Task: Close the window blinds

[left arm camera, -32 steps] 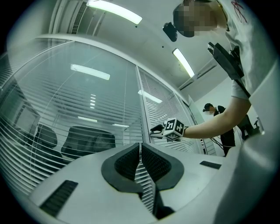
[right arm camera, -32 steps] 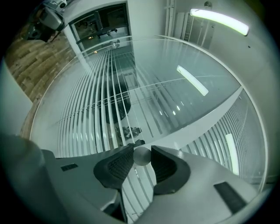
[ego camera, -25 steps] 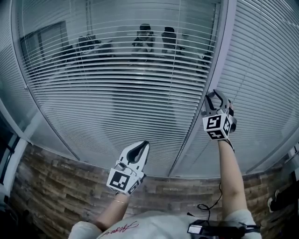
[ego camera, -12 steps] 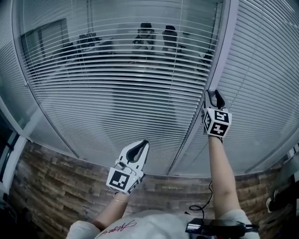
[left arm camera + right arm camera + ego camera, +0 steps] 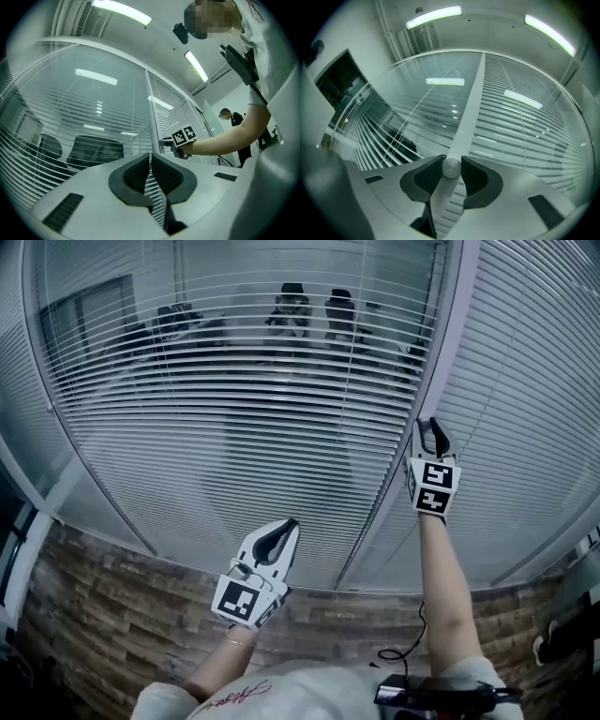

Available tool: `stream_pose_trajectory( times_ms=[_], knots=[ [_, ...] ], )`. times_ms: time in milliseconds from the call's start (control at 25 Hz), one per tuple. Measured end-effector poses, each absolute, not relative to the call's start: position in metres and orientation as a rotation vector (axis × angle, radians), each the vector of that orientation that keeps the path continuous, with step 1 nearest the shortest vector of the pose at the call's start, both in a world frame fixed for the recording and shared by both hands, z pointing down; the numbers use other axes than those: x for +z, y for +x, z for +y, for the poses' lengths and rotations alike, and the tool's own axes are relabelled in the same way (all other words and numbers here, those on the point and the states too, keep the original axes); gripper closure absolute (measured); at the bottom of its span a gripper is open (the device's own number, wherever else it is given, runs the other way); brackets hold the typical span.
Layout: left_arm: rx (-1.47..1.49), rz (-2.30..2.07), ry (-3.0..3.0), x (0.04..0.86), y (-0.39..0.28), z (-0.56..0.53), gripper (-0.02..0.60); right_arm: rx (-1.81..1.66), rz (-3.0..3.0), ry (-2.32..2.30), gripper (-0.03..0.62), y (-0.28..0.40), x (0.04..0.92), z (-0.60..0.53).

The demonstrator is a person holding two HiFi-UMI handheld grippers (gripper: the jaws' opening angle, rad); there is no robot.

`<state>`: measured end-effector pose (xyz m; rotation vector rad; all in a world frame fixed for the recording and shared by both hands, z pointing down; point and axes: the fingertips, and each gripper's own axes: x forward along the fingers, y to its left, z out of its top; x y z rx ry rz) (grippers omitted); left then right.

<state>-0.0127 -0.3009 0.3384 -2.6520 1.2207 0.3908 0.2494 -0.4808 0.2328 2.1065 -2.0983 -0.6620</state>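
Observation:
Horizontal blinds (image 5: 234, 427) hang behind the glass, their slats partly open, so chairs show through. A pale upright frame post (image 5: 389, 493) splits the two panes. On it sits a small round knob (image 5: 451, 168). My right gripper (image 5: 431, 425) is raised to the post, and its jaws have just been closing with the knob between them; both pads (image 5: 472, 174) press on it. My left gripper (image 5: 289, 526) hovers lower and to the left, in front of the blinds, shut with nothing in it. In the left gripper view the right gripper (image 5: 169, 143) reaches to the post.
Office chairs (image 5: 291, 310) stand in the room behind the glass. A second blind panel (image 5: 534, 427) fills the right pane. Wood-pattern floor (image 5: 112, 615) runs below the glass. A person (image 5: 233, 117) stands far off to the right. A cabled device (image 5: 431, 695) hangs at my waist.
My right gripper has rolled about its own axis at the knob, so its marker cube shows a different face. The left gripper has stayed put.

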Motion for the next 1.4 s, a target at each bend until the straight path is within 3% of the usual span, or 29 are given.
stream_pose_trajectory(
  times_ms=[1400],
  knots=[
    [0.417,1.201,-2.678,0.36,-0.008,-0.291,0.554,-1.17,-1.444,1.4,0.462,0.232,0.262,-0.479]
  ],
)
